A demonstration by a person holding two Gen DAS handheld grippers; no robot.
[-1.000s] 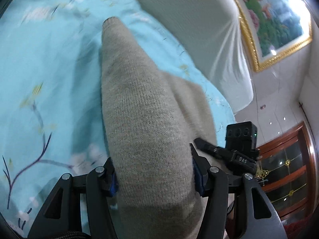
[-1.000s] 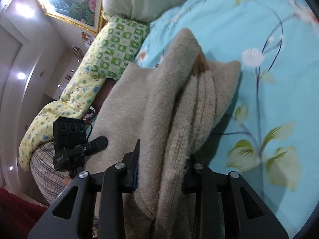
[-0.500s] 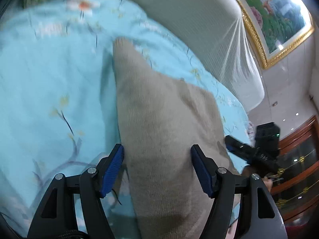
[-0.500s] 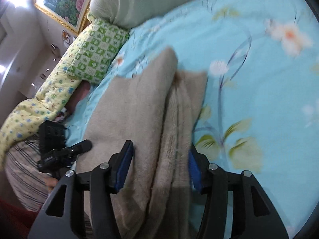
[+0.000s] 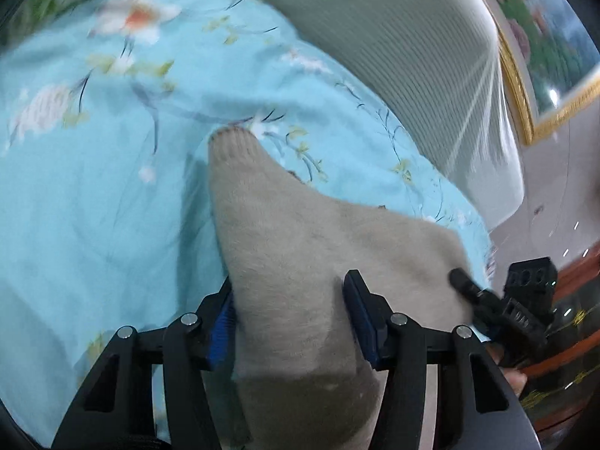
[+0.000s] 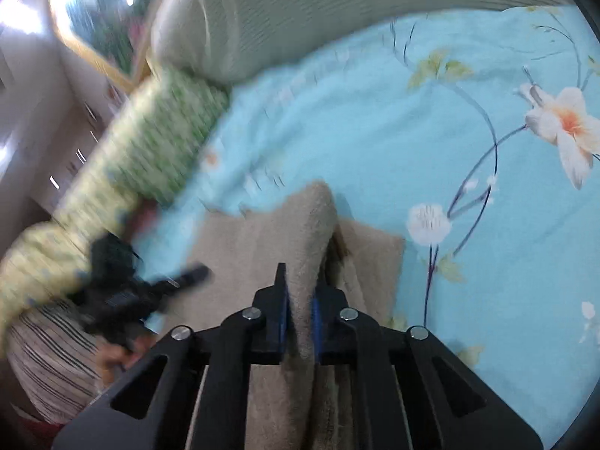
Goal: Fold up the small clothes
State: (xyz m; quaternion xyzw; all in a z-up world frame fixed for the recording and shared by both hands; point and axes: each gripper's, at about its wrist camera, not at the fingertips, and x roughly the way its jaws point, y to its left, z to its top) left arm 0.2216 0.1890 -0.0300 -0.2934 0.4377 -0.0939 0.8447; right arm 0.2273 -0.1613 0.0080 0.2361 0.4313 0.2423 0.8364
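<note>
A beige knit garment (image 5: 300, 262) lies on a light blue floral bedsheet (image 5: 93, 206). In the left wrist view it runs from between the jaws to a narrow cuff end ahead. My left gripper (image 5: 288, 300) is open, its jaws wide apart with the garment lying between them. In the right wrist view the garment (image 6: 262, 247) is folded into layers. My right gripper (image 6: 300, 300) is shut on a raised fold of it. Each gripper shows in the other's view: the right one (image 5: 517, 300) and the left one (image 6: 123, 285).
A pale ribbed headboard cushion (image 5: 393, 37) stands at the back, with a gold-framed painting (image 5: 543, 37) above. A green and yellow patterned quilt (image 6: 123, 172) lies along the bed's left side. A wooden cabinet (image 5: 562, 356) stands beyond the bed edge.
My left gripper's jaws have opened and let the garment go. My right gripper opened, then closed narrowly on a fold. Both pulled back, and the garment now lies lower on the bed.
</note>
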